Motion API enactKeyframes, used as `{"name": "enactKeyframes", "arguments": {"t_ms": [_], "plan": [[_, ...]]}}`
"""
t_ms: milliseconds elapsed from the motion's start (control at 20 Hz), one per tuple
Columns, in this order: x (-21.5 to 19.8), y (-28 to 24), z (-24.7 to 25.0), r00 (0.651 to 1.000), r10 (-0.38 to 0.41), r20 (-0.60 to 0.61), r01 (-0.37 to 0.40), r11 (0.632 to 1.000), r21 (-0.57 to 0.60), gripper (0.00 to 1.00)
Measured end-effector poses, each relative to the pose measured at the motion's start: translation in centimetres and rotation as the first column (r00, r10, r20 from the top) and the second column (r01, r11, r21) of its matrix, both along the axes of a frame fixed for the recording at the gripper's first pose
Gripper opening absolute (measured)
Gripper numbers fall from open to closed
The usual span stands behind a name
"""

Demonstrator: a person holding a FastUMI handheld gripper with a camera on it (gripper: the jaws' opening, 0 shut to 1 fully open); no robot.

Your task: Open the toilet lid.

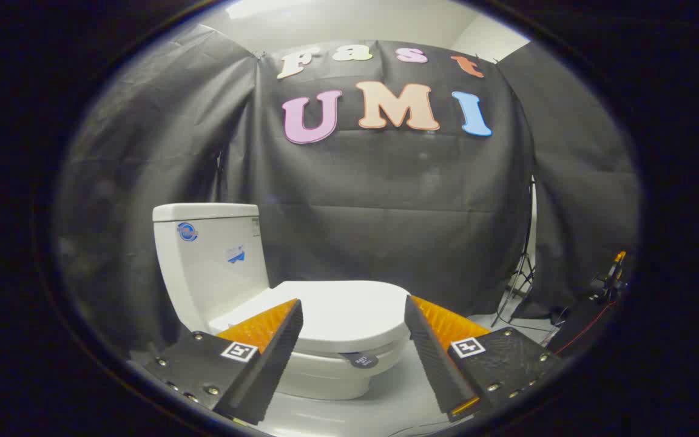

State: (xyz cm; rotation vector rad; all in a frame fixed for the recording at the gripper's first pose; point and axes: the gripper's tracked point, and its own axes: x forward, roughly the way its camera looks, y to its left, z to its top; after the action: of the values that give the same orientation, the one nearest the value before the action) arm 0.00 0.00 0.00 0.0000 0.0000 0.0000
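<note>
Lying shut on the bowl, the smooth white oval toilet lid [343,315] sits just ahead of your gripper [352,346], its long axis running toward the white tank [210,261]; fingers spread wide, holding nothing, seemingly not yet touching.

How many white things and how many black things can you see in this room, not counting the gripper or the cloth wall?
White: 3 - the toilet tank, the closed toilet lid, the toilet bowl.
Black: 2 - the small round tag under the lid's front edge, the tripod stand beside the cloth.
Total: 5.
The gripper is open, its jaws on either side of the lid, not touching it.
</note>
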Motion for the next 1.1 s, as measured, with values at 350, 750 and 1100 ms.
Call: {"name": "enactKeyframes", "arguments": {"t_ms": [350,750,1100], "plan": [[-0.3,-0.5,0.6,1.000,-0.009,0.002,0.009,0.999,0.034,1.00],[-0.1,-1.9,-0.3,0.999,-0.037,-0.017,0.038,0.999,0.034,1.00],[1.2,-3.4,-1.8,0.997,-0.056,-0.051,0.057,0.998,0.015,1.00]]}}
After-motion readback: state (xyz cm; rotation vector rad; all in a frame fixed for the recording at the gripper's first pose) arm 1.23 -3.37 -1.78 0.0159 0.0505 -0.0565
